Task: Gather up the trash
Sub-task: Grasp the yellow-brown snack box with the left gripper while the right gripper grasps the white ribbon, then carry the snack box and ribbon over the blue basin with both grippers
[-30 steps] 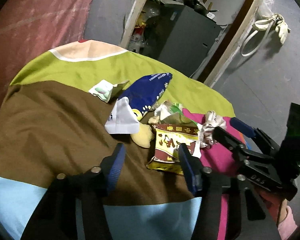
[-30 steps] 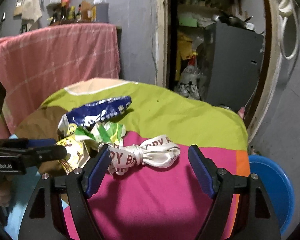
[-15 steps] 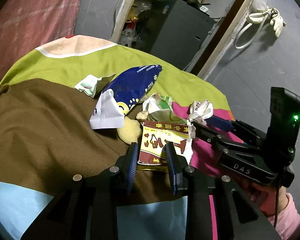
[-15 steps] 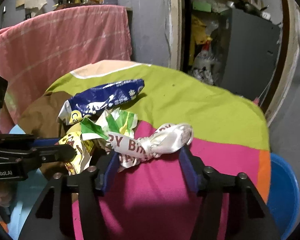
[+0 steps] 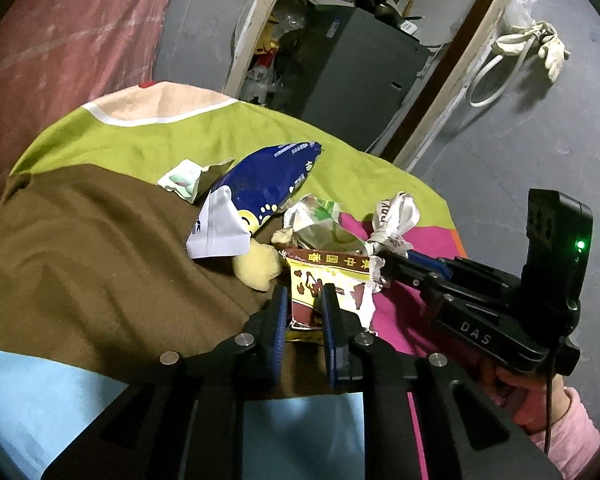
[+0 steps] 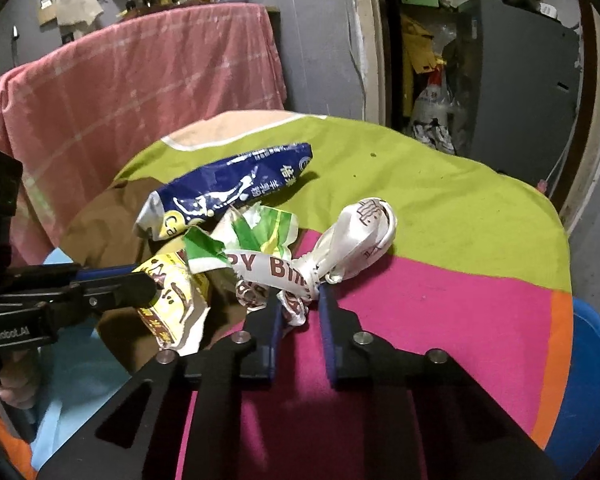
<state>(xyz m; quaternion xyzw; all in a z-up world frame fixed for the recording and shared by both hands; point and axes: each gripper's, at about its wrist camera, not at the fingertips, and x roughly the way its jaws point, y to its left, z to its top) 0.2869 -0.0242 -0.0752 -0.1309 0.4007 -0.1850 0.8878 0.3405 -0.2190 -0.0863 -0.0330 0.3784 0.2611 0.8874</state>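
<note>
Pinching: left hand-held gripper point(image 5: 305, 300) on red-yellow wrapper point(image 5: 328, 280), right point(image 6: 299, 304) on ribbon knot point(image 6: 308, 276); blue basin point(image 6: 592, 364), seemingly, right view only.

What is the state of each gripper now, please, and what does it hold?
Left gripper: jaws just closed, shut on the yellow-red snack packet.
Right gripper: jaws just closed, shut on the knotted white ribbon.
</note>
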